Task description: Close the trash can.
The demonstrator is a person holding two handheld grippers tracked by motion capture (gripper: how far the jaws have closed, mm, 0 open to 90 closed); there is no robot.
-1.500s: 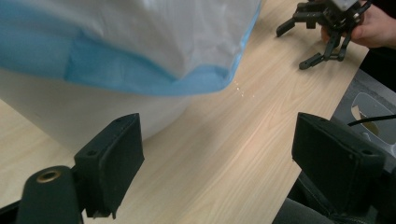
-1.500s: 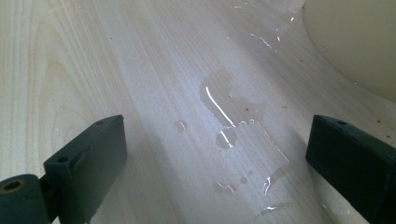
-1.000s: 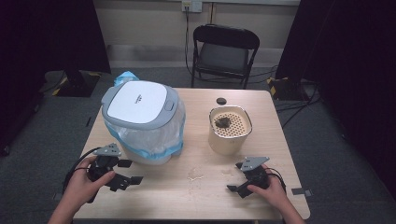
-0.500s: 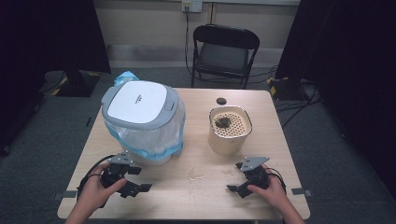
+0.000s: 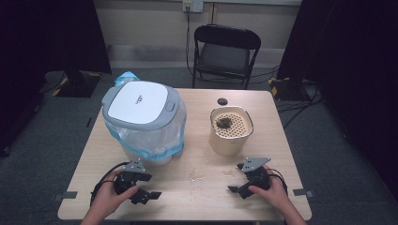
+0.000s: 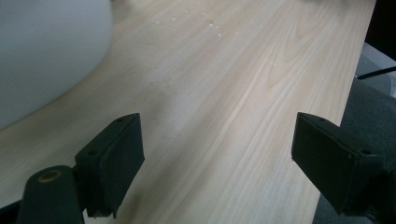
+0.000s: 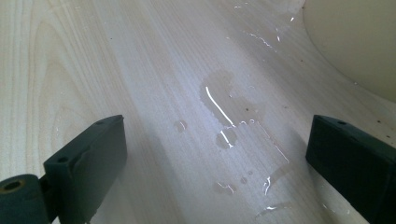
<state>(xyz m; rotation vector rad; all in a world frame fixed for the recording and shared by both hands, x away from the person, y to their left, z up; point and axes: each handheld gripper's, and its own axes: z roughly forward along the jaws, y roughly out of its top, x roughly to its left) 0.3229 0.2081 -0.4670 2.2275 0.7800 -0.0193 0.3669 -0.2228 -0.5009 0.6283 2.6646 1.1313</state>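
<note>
Left gripper (image 5: 146,193) spread wide, empty, low over table (image 5: 202,197), just before lidded bin (image 5: 143,123). Right of bin: spilled puddle (image 7: 229,126), then cream perforated pot (image 5: 230,130). Right gripper (image 5: 240,186) likewise spread, empty, before pot.

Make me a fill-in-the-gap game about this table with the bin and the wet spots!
The bin has a white lid and a ____ bag inside.
The cream pot has a top full of little ____.
The left tongs hold ____.
By the right tongs, the wooden table is ____.

Missing words: blue; holes; nothing; wet
</note>
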